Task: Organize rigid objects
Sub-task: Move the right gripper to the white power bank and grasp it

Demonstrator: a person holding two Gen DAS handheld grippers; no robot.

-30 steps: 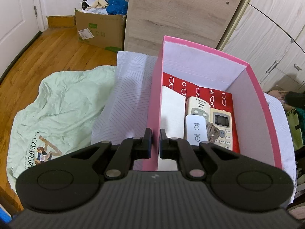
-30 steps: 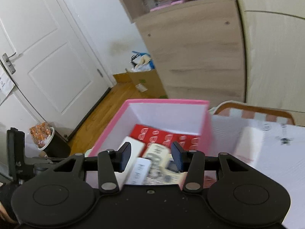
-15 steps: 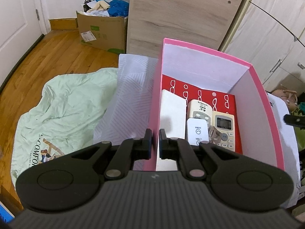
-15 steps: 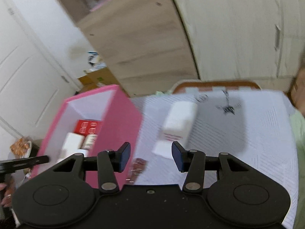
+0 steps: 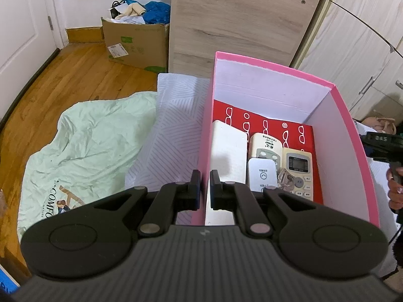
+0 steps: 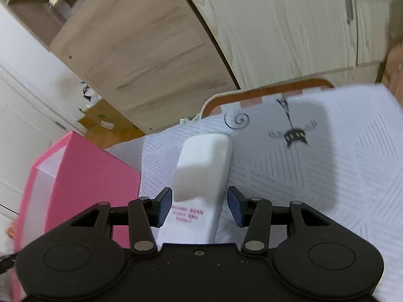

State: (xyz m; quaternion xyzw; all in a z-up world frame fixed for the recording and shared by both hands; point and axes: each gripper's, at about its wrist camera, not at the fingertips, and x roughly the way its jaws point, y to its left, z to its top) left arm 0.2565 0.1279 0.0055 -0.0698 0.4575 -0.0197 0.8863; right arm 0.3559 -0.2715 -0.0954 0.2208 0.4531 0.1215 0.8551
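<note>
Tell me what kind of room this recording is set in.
Most likely a bedroom in a home. A patterned white sheet covers a bed-like surface with a wooden frame edge, pale wardrobe doors stand behind it, and a green quilt lies crumpled on the wooden floor.

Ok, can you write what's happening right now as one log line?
left gripper: shut on pink box wall | right gripper: opening around white block, not gripped

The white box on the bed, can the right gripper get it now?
Probably yes. The white box lies alone on the white bedcover, right between the right gripper's fingers. Its jaws are opening and don't press it yet. The pink box sits off to the side, not blocking.
</note>
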